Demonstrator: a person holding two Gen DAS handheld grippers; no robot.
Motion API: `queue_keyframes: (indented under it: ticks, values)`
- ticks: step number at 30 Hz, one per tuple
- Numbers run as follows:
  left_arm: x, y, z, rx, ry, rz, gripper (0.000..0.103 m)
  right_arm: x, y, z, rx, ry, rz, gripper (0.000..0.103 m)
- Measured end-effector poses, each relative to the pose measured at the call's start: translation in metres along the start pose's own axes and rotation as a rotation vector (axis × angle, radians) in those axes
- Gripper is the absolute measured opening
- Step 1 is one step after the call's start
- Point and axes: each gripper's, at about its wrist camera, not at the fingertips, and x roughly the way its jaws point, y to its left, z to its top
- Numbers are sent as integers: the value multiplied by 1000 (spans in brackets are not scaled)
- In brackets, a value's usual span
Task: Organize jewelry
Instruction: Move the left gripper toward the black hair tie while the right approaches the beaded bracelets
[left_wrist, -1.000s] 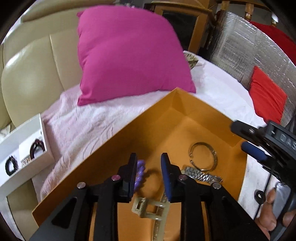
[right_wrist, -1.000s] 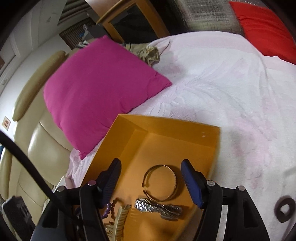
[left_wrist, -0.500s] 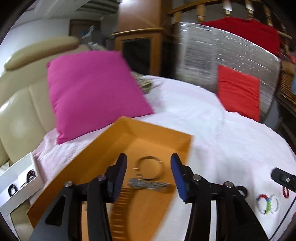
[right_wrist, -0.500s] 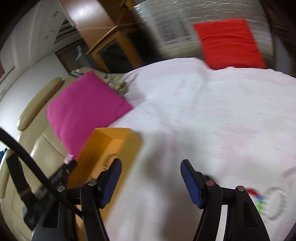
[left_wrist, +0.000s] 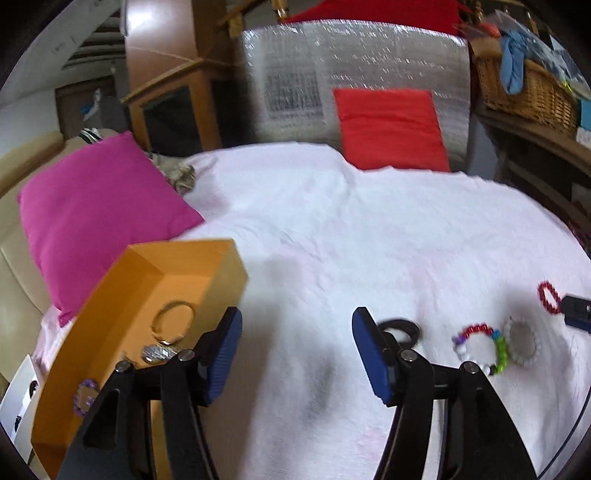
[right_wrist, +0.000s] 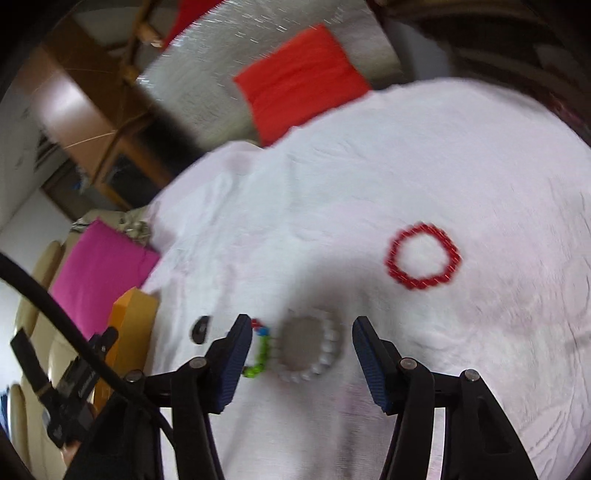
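Note:
An orange box (left_wrist: 125, 295) lies at the left on the white bedspread and holds a metal bangle (left_wrist: 173, 321), a silver watch (left_wrist: 159, 352) and purple beads (left_wrist: 85, 387). My left gripper (left_wrist: 297, 354) is open and empty, just right of the box. A black ring (left_wrist: 400, 330) lies by its right finger. A multicoloured bead bracelet (left_wrist: 480, 349), a white pearl bracelet (left_wrist: 522, 341) and a red bead bracelet (left_wrist: 548, 297) lie further right. My right gripper (right_wrist: 301, 360) is open above the pearl bracelet (right_wrist: 310, 349), with the red bracelet (right_wrist: 423, 256) beyond.
A magenta pillow (left_wrist: 96, 214) leans on the beige headboard at the left. A red cushion (left_wrist: 389, 129) stands at the far edge against a silver panel. A white organiser (left_wrist: 18, 398) sits at the lower left. A wicker basket (left_wrist: 528, 85) stands on a shelf at the right.
Both grippers have swung right, away from the orange box and over the bedspread. My left gripper has opened wider. The loose bracelets have come into view.

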Motion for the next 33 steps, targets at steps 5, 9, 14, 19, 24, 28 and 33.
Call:
queue_keyframes:
  ticks: [5, 9, 14, 19, 24, 28, 33]
  values:
    - [15, -12, -2, -12, 71, -45, 63, 7, 1, 1, -29, 31, -27, 60]
    - [19, -23, -5, -4, 91, -66, 64, 21, -5, -4, -5, 77, -53, 60]
    - [19, -35, -5, 0, 93, -90, 65, 25, -6, -8, -16, 101, -73, 60]
    - [17, -46, -6, 24, 86, -113, 65, 20, -8, -10, -41, 97, -97, 60]
    - [18, -53, -6, 29, 90, -125, 65, 19, -13, -10, -32, 103, -111, 60]
    - [18, -58, -6, 36, 90, -132, 65, 20, -12, -10, -42, 105, -115, 60]
    - [18, -62, -7, 42, 92, -136, 65, 21, -12, -9, -39, 108, -121, 60]
